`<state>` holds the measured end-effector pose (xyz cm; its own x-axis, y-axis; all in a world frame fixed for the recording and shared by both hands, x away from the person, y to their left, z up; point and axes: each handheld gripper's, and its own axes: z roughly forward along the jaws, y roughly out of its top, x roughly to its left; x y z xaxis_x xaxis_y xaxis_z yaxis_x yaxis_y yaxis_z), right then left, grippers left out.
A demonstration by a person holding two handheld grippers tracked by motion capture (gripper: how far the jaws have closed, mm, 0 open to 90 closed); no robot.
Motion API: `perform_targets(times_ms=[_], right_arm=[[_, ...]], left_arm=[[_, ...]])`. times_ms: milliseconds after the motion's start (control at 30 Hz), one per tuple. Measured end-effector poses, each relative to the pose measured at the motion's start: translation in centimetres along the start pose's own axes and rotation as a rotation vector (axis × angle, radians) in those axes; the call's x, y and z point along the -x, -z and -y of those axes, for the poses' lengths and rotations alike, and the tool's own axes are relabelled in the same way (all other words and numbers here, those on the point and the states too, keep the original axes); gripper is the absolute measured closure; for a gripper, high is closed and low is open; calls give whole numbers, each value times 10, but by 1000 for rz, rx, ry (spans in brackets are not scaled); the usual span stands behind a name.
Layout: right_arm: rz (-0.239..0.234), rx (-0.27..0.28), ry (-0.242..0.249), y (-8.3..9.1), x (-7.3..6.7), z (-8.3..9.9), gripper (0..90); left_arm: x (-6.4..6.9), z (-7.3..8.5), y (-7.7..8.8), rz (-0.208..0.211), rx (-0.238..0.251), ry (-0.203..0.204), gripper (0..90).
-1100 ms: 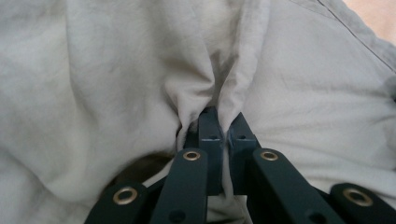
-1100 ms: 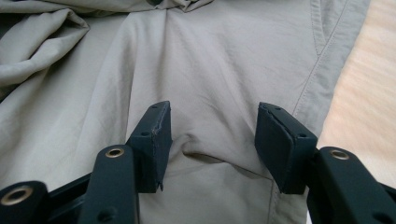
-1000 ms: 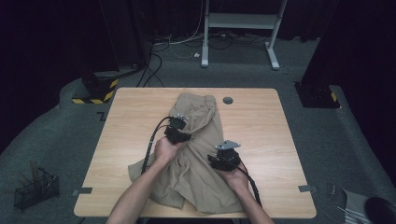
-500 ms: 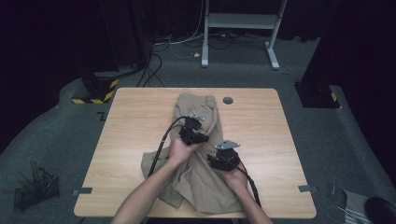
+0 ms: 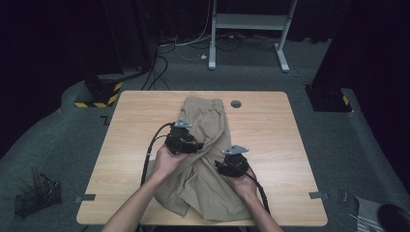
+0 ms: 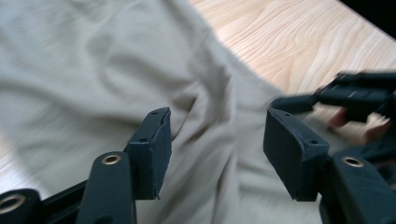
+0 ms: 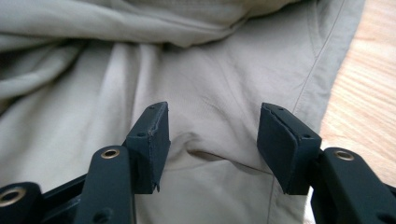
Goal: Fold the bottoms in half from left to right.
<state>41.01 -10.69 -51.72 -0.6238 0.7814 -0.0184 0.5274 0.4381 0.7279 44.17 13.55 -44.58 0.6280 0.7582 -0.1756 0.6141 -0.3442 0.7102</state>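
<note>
A khaki garment [image 5: 205, 116] lies crumpled lengthwise on the wooden table [image 5: 270, 130]. My left gripper [image 5: 197, 145] hovers over its middle, pointing right. Its jaws have just been opening and now stand open [image 6: 215, 126] above the creased cloth [image 6: 93, 70], with nothing pinched between them. My right gripper [image 5: 225, 166] sits over the garment's near right part. It is open too [image 7: 212, 121], its pads apart above a seam in the fabric [image 7: 210, 70]. The right gripper [image 6: 355, 93] also appears blurred at the right of the left gripper view.
A round dark grommet [image 5: 236, 104] sits in the table near its far edge. Bare wood lies left and right of the garment. On the floor are a wire basket [image 5: 36, 195] at the left, cables and a white desk frame [image 5: 251, 21] behind.
The left gripper went right over the garment with cloth, then opened, let go and drew back left. The cloth's left side now lies bunched differently. The right gripper stayed put.
</note>
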Motion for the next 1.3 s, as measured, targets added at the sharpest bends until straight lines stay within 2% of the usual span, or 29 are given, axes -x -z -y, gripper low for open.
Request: perform_targets(times_ms=[100,233,267,333,400,500,600,633,800,933,1133,1233,1300], right_arm=[[-9,28,-5,13,-1,0,437],[-15,49,-6,31,-3,9,437],[-16,52,-9,35,-3,13,437],[-18,51,-9,40,-5,20,438],[-17,44,-12,42,-7,26,438],[-11,23,0,40,-9,33,438],[-2,-13,18,32,-12,36,436],[-8,-6,11,31,-12,36,435],[-9,11,6,25,-9,33,437],[-14,11,14,15,-3,23,437],[19,10,-15,-11,10,0,437],[33,8,-33,-18,13,-7,436],[32,10,-29,-20,15,-9,436]], left_arm=[[-6,17,11,-37,7,22,386],[-14,44,23,-17,-1,71,340],[-14,49,25,-20,-1,72,337],[-13,63,28,-58,-13,67,333],[-13,73,27,-77,-22,75,330],[-14,83,20,-85,-43,100,340],[-15,88,8,-116,-91,90,351],[-15,89,4,-130,-88,83,351],[-17,85,-4,-194,-74,41,358],[-29,77,-13,-218,-57,19,361],[-53,56,-27,-248,-66,46,354],[-63,48,-32,-235,-62,53,353],[-68,46,-28,-211,-77,88,360]])
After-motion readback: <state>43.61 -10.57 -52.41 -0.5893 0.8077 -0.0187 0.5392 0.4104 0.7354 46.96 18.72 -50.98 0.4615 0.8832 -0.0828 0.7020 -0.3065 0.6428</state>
